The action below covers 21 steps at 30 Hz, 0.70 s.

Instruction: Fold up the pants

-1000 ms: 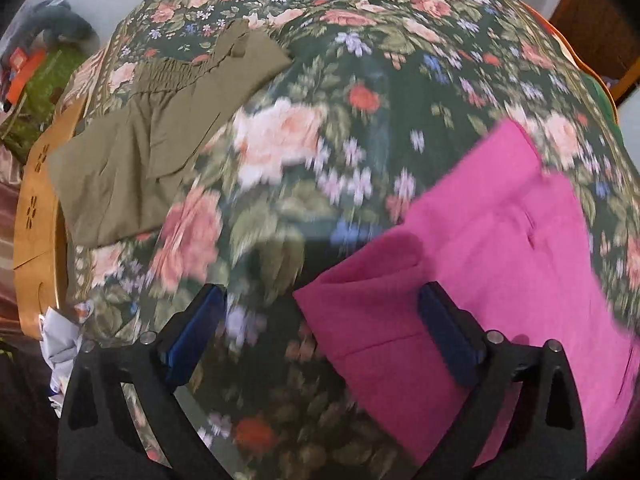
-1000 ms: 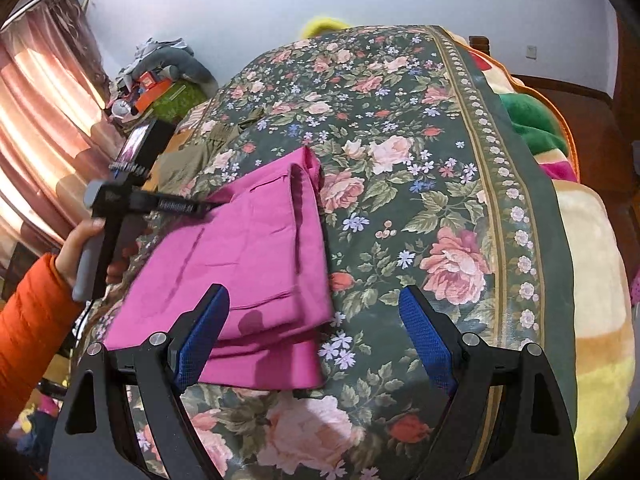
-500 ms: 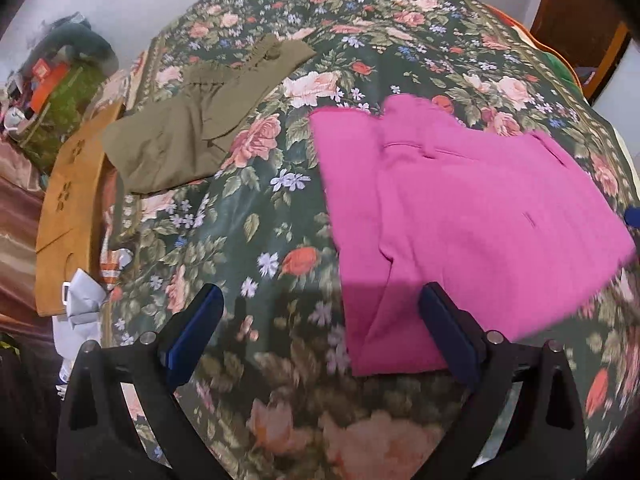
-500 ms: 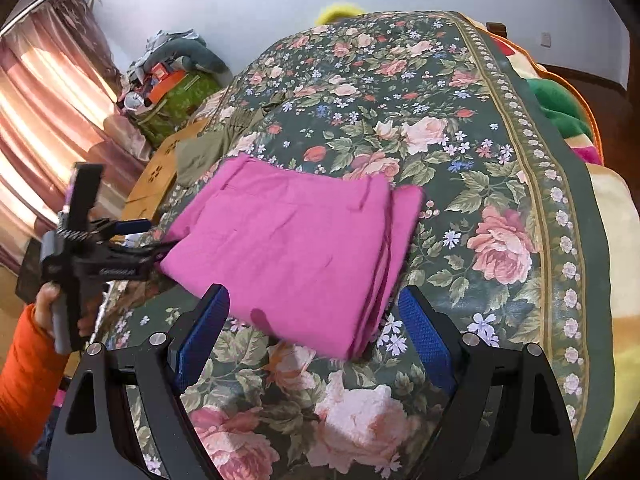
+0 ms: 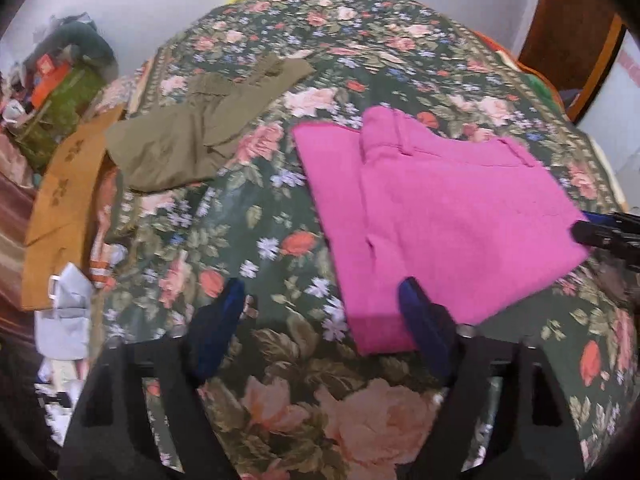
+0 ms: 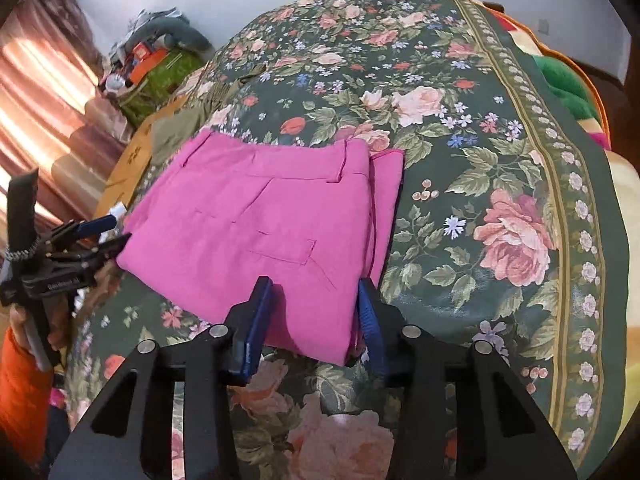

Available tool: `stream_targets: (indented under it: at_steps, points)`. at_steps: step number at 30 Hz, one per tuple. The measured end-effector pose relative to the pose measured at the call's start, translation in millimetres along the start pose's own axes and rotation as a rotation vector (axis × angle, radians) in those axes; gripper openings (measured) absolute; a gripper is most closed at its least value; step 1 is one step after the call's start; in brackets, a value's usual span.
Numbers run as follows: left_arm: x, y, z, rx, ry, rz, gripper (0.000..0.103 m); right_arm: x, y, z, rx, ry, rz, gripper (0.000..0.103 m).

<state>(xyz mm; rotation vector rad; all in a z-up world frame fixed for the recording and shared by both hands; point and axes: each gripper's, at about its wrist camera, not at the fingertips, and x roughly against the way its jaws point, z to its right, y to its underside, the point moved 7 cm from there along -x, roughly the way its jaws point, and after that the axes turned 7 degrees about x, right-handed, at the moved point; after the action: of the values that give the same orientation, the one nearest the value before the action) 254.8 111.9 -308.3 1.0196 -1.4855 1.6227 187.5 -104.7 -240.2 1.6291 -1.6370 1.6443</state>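
Note:
Folded magenta pants lie flat on the floral bedspread; they also show in the right wrist view. My left gripper is open and empty, its right finger over the near corner of the pants. My right gripper is half closed, its blue pads either side of the pants' near corner, apart from the cloth. The left gripper also shows at the left of the right wrist view, at the pants' left corner. The right gripper's tip shows in the left wrist view.
Folded olive pants lie at the bed's far left. A tan panel and clutter stand beside the bed on the left. Stacked blankets lie along the right edge. Curtains hang at left.
The magenta pants went from half lifted to lying flat and folded. Both grippers pulled back toward the near edge. My right gripper's jaws narrowed around the near corner.

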Motion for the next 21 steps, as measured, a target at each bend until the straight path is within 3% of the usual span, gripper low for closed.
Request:
stream_targets:
  at_steps: [2, 6, 15, 21]
  points:
    - [0, 4, 1, 0.021, 0.043, 0.005, 0.062, 1, 1, -3, 0.022, 0.011, 0.000, 0.029]
    - [0, 7, 0, 0.052, 0.072, 0.002, 0.041, 1, 3, -4, 0.067, 0.042, -0.010, 0.025]
    - [10, 15, -6, 0.060, 0.012, 0.018, 0.040, 2, 1, -7, 0.123, 0.095, -0.021, 0.025]
    - [27, -4, -4, 0.018, 0.009, 0.036, 0.040, 12, -10, -6, 0.123, 0.096, -0.021, 0.025]
